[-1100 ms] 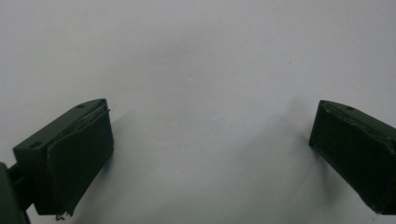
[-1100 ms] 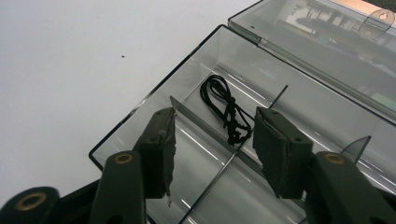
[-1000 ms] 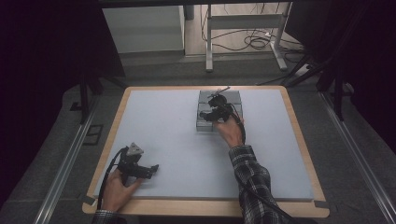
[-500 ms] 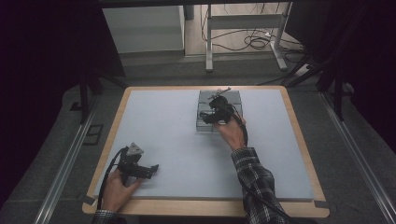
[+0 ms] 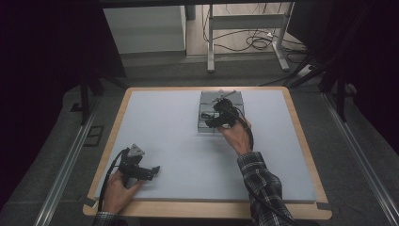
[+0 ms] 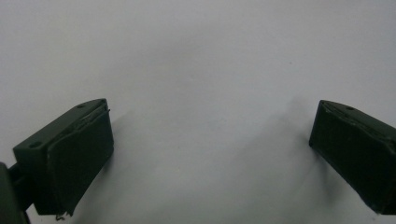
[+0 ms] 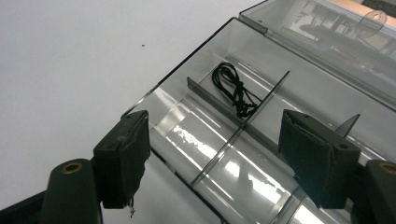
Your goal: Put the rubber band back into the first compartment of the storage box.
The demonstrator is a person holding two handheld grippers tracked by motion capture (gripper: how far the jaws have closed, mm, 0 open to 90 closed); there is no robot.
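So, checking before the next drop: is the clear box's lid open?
Open: the lid lies folded back behind the box, compartments exposed.

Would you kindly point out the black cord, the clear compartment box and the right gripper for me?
black cord (image 7: pixel 235 91), right gripper view, on its knotted middle.
clear compartment box (image 7: pixel 205 88), right gripper view, on the upright divider wall beside the cord.
right gripper (image 7: pixel 212 158), right gripper view, midway between its two open fingertips.
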